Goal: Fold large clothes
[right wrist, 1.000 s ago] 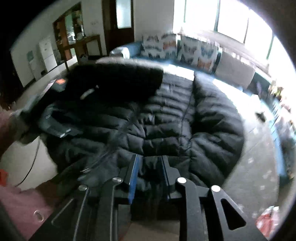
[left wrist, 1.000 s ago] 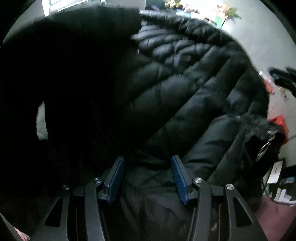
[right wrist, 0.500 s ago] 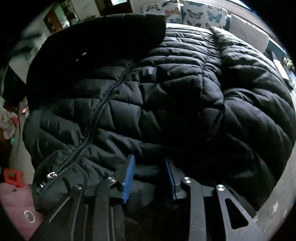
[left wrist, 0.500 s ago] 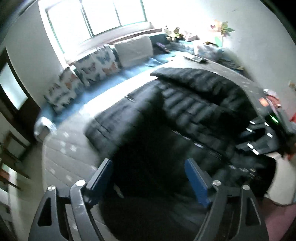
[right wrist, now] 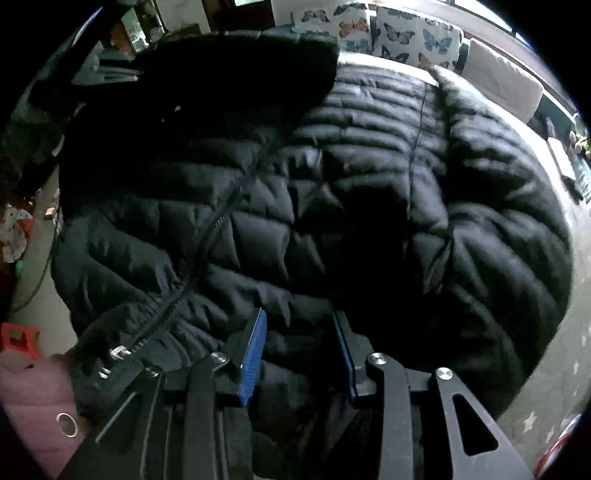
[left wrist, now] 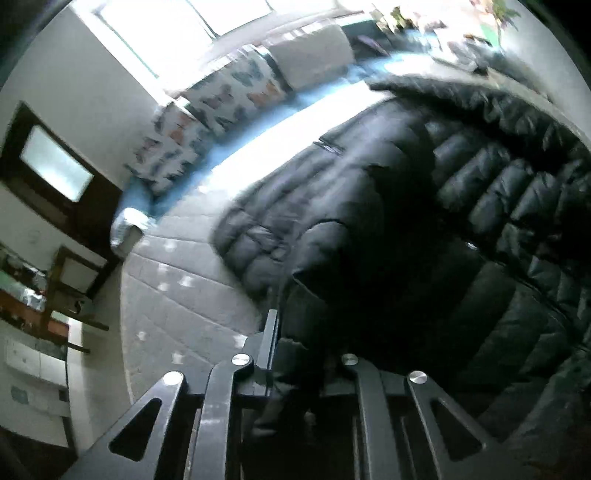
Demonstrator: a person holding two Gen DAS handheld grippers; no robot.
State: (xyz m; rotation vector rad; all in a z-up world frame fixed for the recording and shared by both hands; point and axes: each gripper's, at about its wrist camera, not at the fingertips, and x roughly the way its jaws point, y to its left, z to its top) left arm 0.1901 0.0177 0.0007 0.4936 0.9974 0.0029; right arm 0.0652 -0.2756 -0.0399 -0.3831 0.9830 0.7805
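Fabric of black quilted puffer jacket [left wrist: 480, 206] bunched in both pairs of tongs. Left tongs [left wrist: 306, 332] drawn nearly closed, with a dark fold of the near edge filling the gap and drooping back toward the camera. Far finger hidden behind that fold, so the grip is judged rather than plainly seen. Right tongs [right wrist: 299, 332] closed only as far as the padding allows, blue pads [right wrist: 255, 347] pressed on either side of a thick roll of the hem, silver zip end [right wrist: 118, 352] just to their left.

Bulk of jacket spread ahead of both tongs on grey star-patterned surface [left wrist: 177, 295]: ahead and to the right of the left pair, with bare surface to their left. Zip line [right wrist: 218, 221] running away ahead-left of the right pair toward the dark collar end. Butterfly-print cushions [right wrist: 399, 33] well beyond.

Likely step: near hem gripped at two points, ready for folding over the body. Next move by this reading: lifting both ends together and level, keeping the hem stretched between them, carrying it forward toward the collar, then laying it down edge to edge. Firm grip needed, since puffy, slick padding looks prone to sliding out.
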